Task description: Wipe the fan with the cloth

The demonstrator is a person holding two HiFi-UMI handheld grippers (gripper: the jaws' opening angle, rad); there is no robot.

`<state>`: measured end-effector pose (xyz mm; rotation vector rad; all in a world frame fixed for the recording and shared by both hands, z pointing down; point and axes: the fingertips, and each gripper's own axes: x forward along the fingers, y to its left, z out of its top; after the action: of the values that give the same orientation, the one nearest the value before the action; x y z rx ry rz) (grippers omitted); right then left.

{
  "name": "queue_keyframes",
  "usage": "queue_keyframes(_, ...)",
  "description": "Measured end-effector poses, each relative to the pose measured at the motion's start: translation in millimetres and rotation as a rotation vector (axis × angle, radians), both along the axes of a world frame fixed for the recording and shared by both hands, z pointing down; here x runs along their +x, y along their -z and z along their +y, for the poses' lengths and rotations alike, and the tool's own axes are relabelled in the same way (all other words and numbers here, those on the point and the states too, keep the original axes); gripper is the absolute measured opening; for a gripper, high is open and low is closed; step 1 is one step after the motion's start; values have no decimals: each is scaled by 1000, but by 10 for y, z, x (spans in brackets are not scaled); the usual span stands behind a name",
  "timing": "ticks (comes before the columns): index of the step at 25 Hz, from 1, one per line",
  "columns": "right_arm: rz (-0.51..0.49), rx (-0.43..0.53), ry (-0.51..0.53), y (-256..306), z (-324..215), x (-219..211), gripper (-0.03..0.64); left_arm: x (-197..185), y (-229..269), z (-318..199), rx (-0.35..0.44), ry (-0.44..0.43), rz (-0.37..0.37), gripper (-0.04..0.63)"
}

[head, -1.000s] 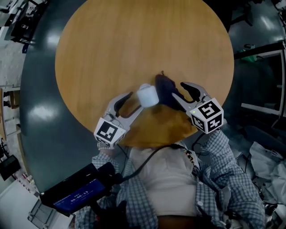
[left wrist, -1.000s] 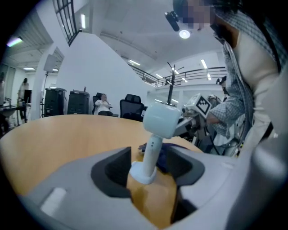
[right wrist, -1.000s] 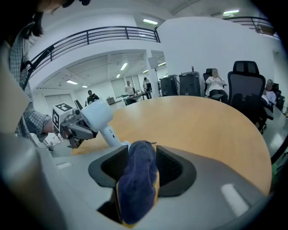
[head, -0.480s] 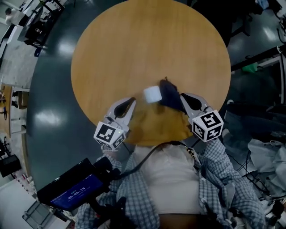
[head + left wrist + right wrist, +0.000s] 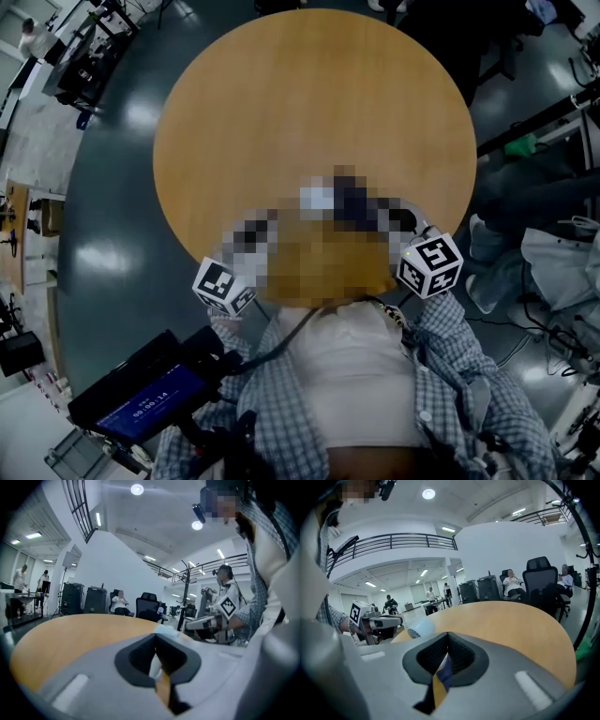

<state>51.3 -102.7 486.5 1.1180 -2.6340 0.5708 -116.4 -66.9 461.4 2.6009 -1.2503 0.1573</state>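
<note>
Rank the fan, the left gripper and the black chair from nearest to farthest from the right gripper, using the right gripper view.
1. Fan, just left, on the table.
2. Left gripper, farther left, behind the fan.
3. Chair, right, beyond the table.

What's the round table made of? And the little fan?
The table looks like wood or a wood-look laminate: warm brown and smooth, with a dull sheen. The fan is probably plastic: pale and smooth, with a slotted grille on its face.
</note>
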Motion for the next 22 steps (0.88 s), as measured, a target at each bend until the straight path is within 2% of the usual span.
queue_keyframes(10,13,48,-19,59,-44,-18,3,131,32,-21,5,-40,9,0)
queue_keyframes(16,24,58,-1,58,-27,-48,3,139,86,-29,19,-31,51,0)
queue_keyframes(22,26,61,24,43,-15,-72,3,166,37,-3,-5,-43,47,0)
